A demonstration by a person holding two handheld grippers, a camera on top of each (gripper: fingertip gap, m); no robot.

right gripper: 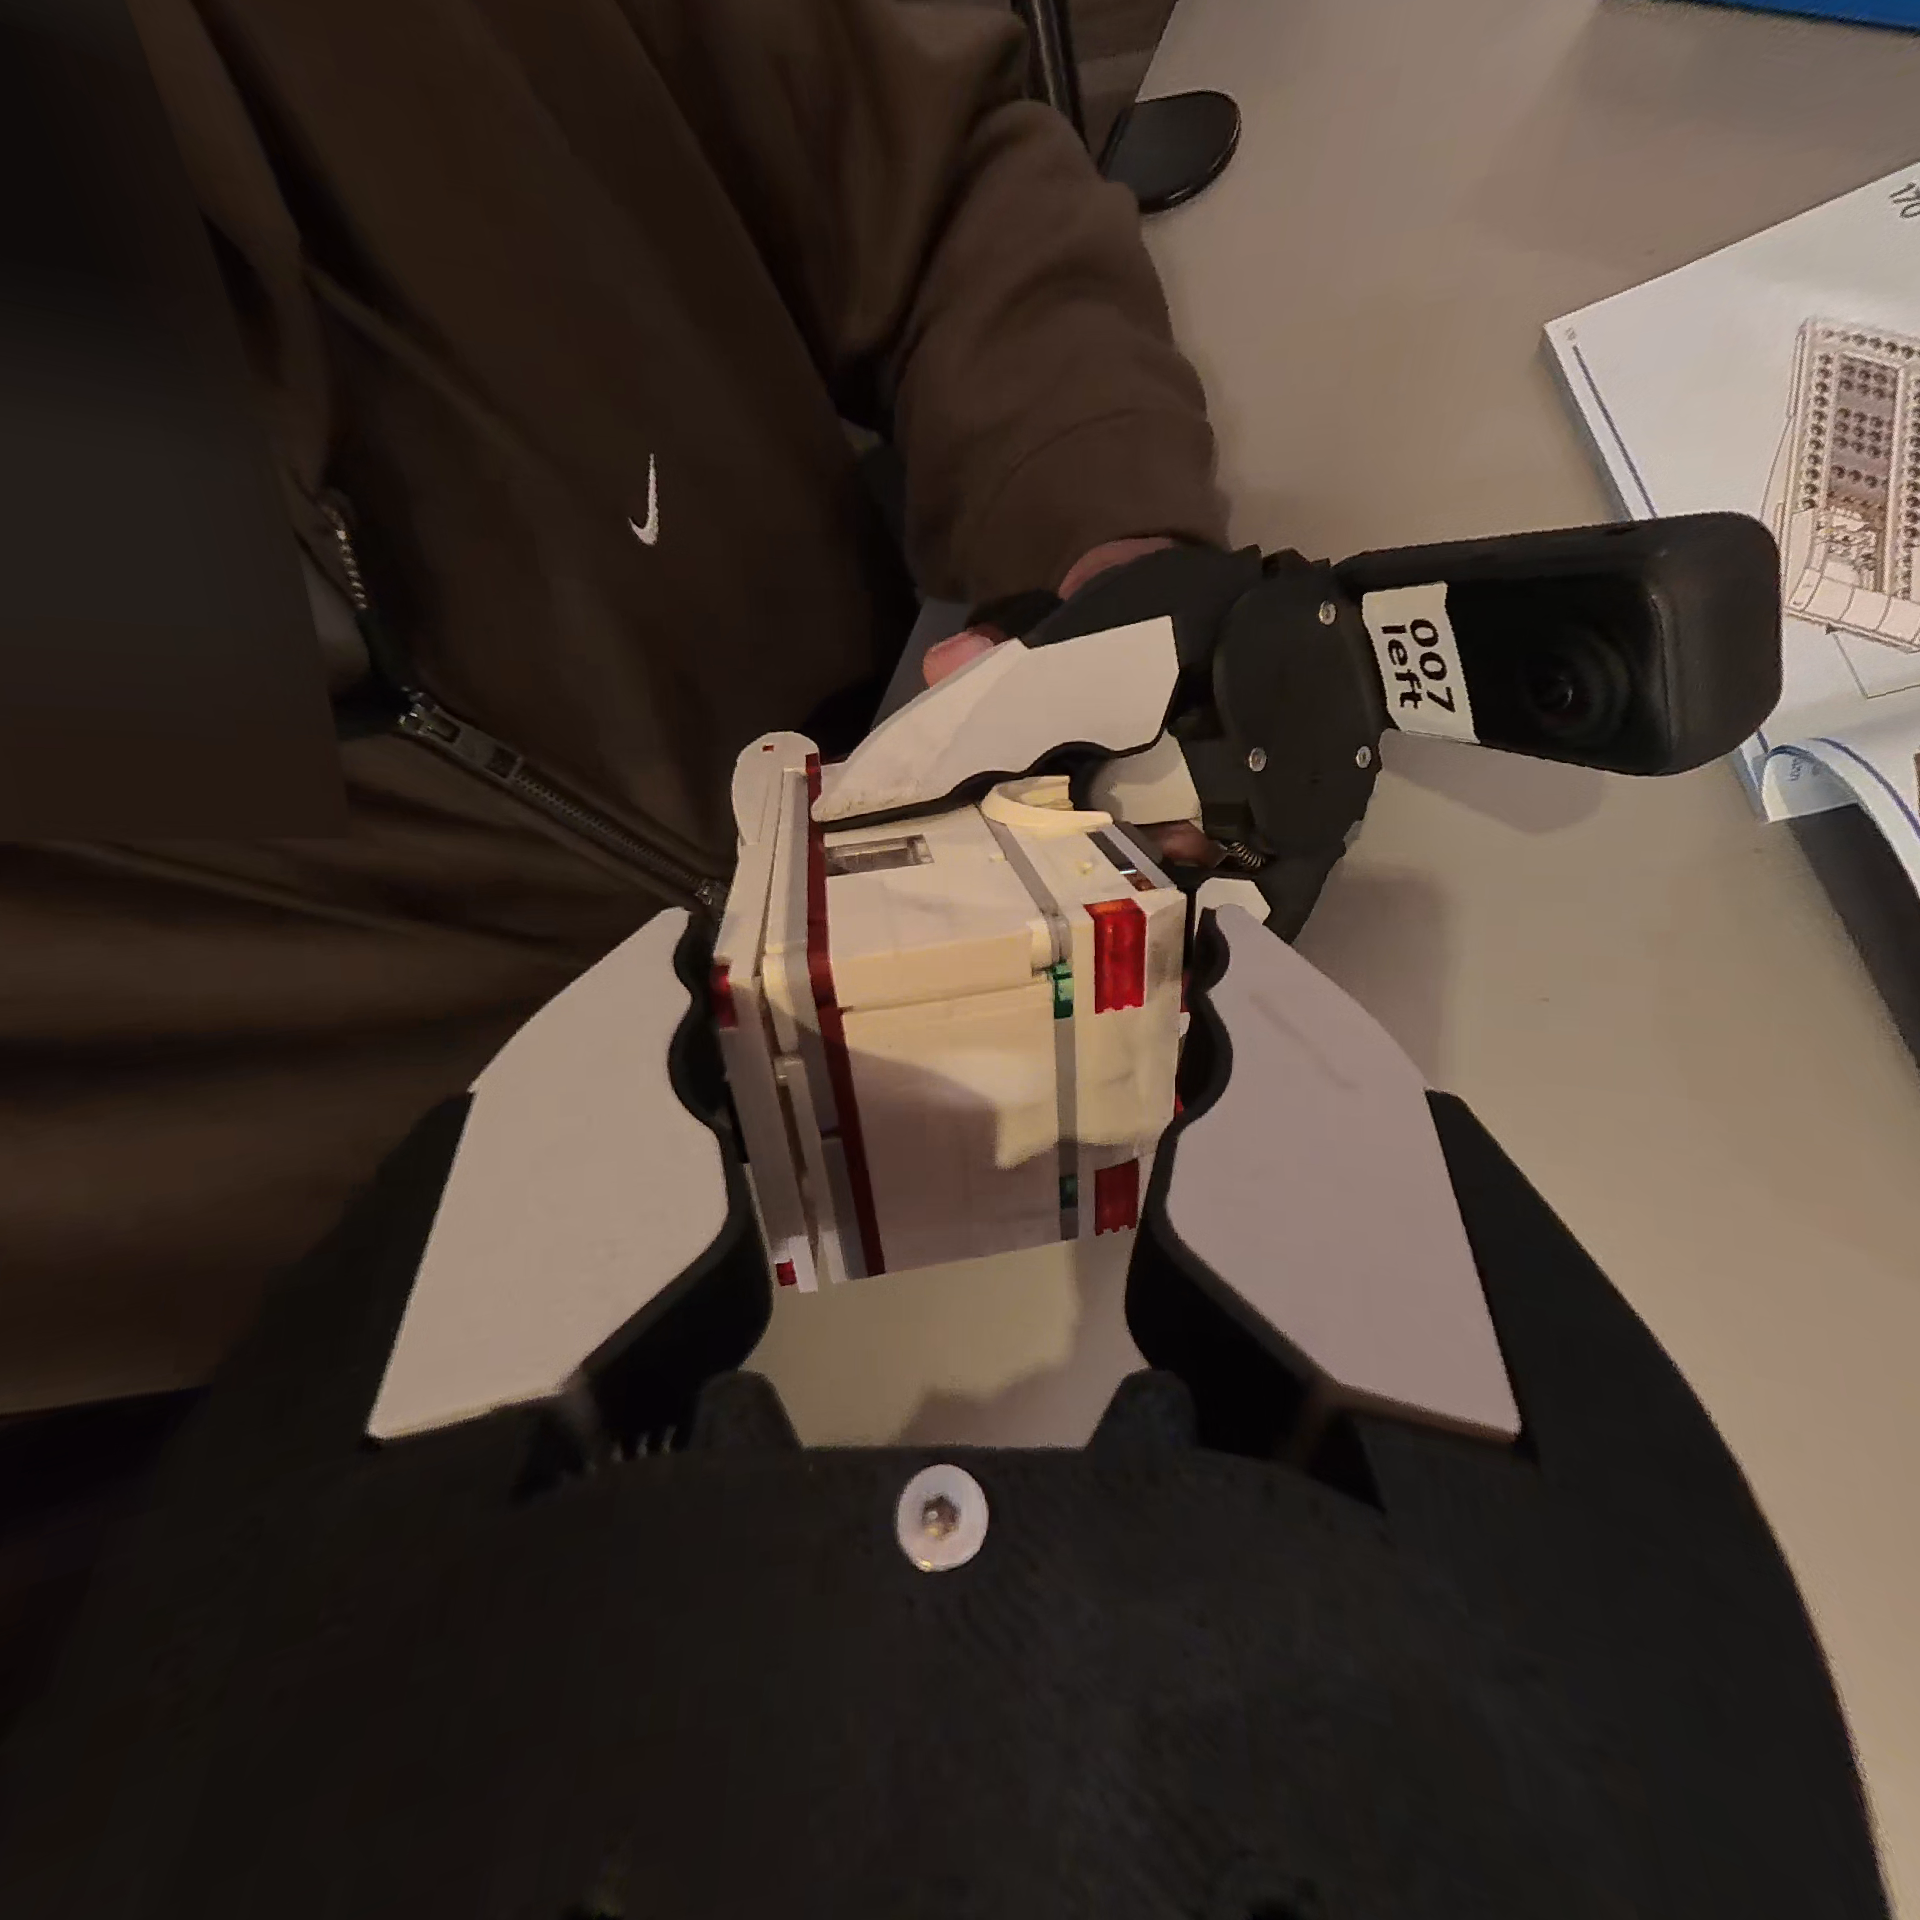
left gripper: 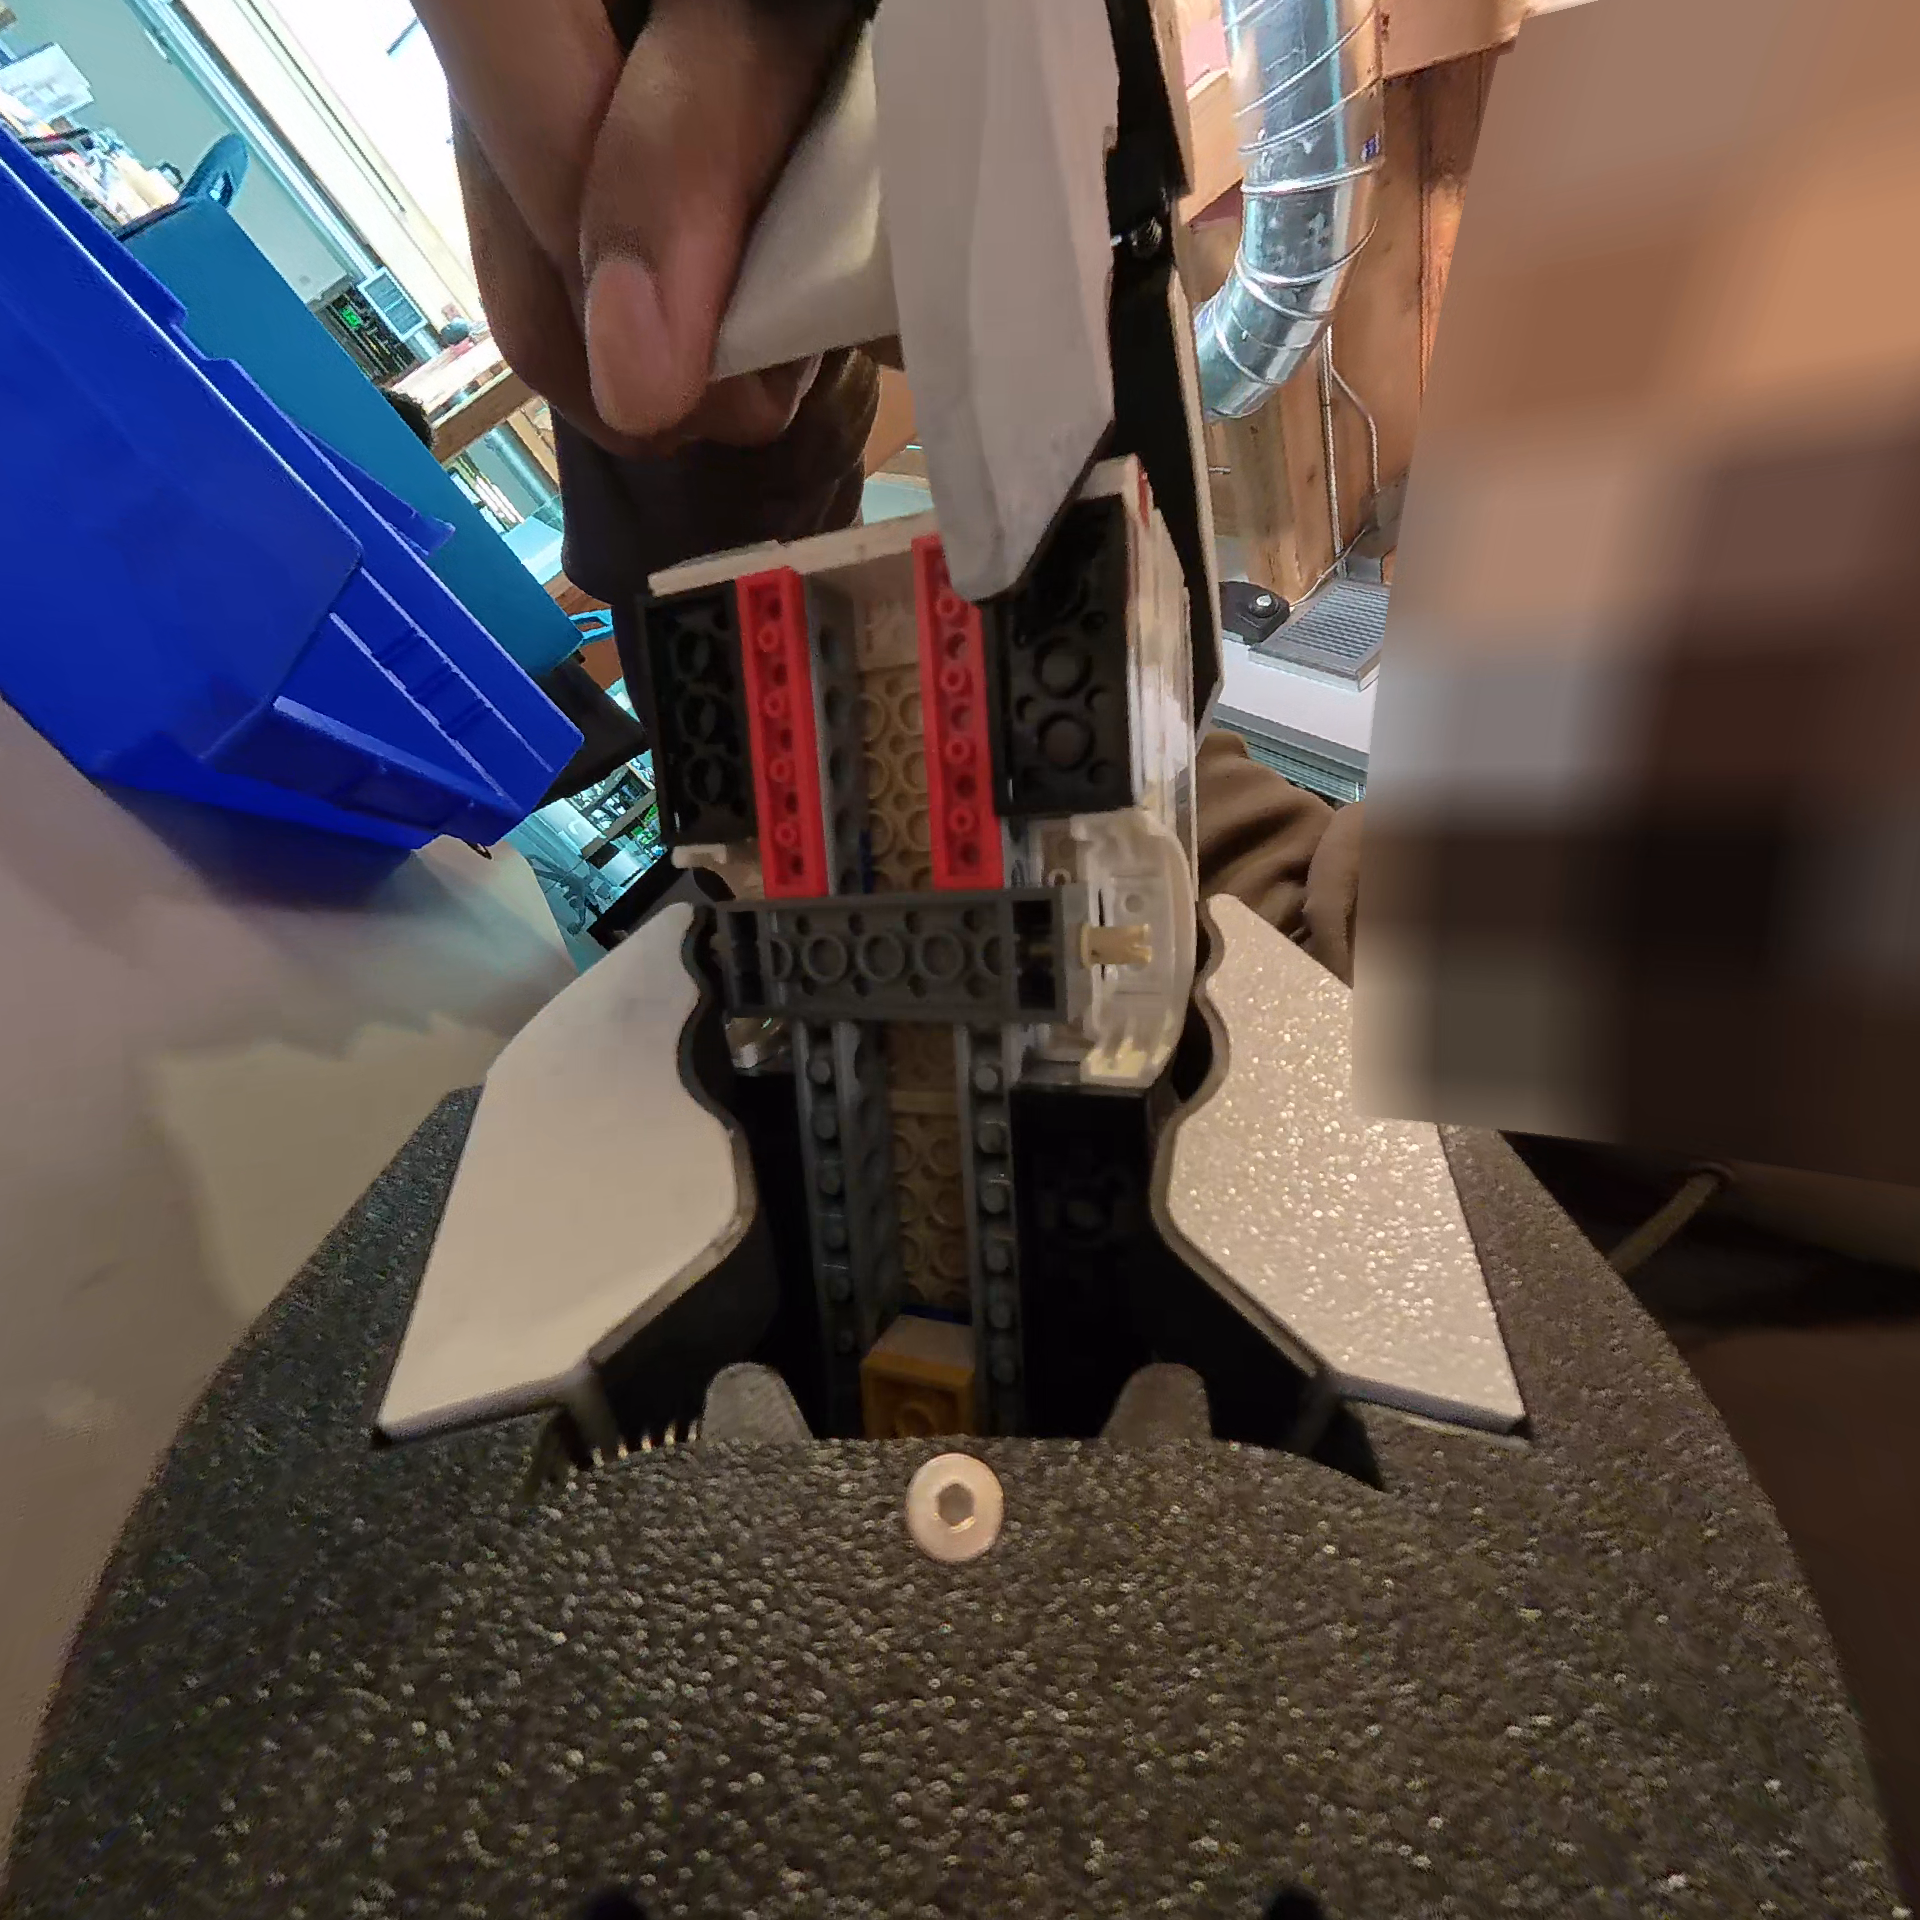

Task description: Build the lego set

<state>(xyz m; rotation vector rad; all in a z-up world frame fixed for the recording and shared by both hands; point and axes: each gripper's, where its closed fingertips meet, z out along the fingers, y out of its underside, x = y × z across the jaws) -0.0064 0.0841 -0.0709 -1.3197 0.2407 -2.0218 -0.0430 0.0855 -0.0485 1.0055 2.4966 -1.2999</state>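
Left gripper (left gripper: pixel 940 971): clamps white, red and black toy-brick model (right gripper: pixel 935 1039) underside.
Right gripper (right gripper: pixel 940 997): pads pressed on its flanks.
Location: airborne above grey table (right gripper: pixel 1558 1039).
Hazard: opposed pulling probably separates bricks.

Two handheld grippers, same build: rough-textured black plastic body (left gripper: pixel 935 1662) with one silver hex screw (left gripper: pixel 954 1507) dead centre, plus pale grey wedge-shaped fingers (left gripper: pixel 582 1195) edged in wavy black pads. Little coil spring (right gripper: pixel 1247 854) showing on the left gripper (right gripper: pixel 1060 769), and a black camera block (right gripper: pixel 1579 655) wearing a white sticker. Dark brown zip-up hoodie (right gripper: pixel 520 416), small white chest logo, ribbed cuffs.
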